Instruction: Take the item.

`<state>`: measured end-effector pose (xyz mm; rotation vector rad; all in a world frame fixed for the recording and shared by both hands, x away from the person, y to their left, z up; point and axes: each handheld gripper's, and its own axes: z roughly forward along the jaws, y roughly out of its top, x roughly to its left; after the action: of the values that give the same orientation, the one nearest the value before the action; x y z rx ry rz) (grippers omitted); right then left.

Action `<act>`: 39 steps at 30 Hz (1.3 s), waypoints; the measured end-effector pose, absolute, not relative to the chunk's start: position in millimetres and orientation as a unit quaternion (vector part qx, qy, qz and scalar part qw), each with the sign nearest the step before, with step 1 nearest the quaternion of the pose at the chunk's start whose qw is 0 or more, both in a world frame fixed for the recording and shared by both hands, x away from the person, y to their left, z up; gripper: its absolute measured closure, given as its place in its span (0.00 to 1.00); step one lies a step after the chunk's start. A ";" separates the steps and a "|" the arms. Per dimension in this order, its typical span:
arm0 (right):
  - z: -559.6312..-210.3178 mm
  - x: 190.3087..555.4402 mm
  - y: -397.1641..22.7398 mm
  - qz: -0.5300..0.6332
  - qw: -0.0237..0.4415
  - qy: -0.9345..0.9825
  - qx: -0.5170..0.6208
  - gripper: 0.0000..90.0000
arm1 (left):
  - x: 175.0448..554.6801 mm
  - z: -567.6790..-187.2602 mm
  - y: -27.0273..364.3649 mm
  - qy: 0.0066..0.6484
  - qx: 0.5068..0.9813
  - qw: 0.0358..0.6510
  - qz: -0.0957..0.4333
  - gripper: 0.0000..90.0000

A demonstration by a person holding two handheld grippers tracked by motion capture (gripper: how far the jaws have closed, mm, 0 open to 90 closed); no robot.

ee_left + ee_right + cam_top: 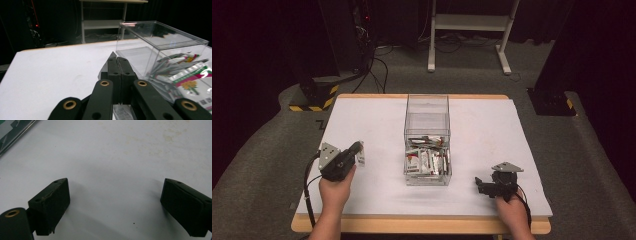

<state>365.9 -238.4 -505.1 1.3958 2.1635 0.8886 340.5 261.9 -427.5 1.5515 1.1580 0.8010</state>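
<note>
Table: a white-topped table (377,125) with a wooden edge is standing on grey carpet, with dark stands and a pale frame behind it at 12 o'clock.

Box: a clear plastic box (427,120) is sitting at the middle of the table, its long side running from 12 to 6 o'clock; in the left gripper view the clear box wall (140,50) is rising at 2 o'clock of the jaws.

Packets: small printed packets (428,161) are lying heaped in the 6 o'clock half of the box, while the 12 o'clock half is looking bare; in the left gripper view the packets (190,82) are showing green, red and white print through the wall.

Left gripper: the left gripper (360,152) is sitting at 9 o'clock of the box, apart from it, pointing toward 1 o'clock. In its own view the left gripper (117,60) is pressing its jaws tight together, and a thin white packet edge is peeking out below them.

Held packet: a single small packet (361,157) is hanging pinched at the tip of the left gripper, over the tabletop and outside the box.

Left hand: the left hand (335,189) is gripping the tool from 6 o'clock.

Right gripper: the right gripper (478,184) is resting near 4 o'clock of the box, pointing toward 9 o'clock. In its own view the right gripper (115,202) is spreading its jaws wide with bare white tabletop between them.

Right hand: the right hand (512,207) is holding that tool near the table's front edge.
</note>
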 end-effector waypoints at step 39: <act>-505.1 365.9 -239.1 0.321 0.206 0.776 0.502 0.10 | 419.2 -456.2 276.3 0.512 0.677 0.401 0.344 1.00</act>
<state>365.9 -239.1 -505.1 1.3985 2.1631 0.8944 419.2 276.3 -456.2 1.7114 1.2950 0.8688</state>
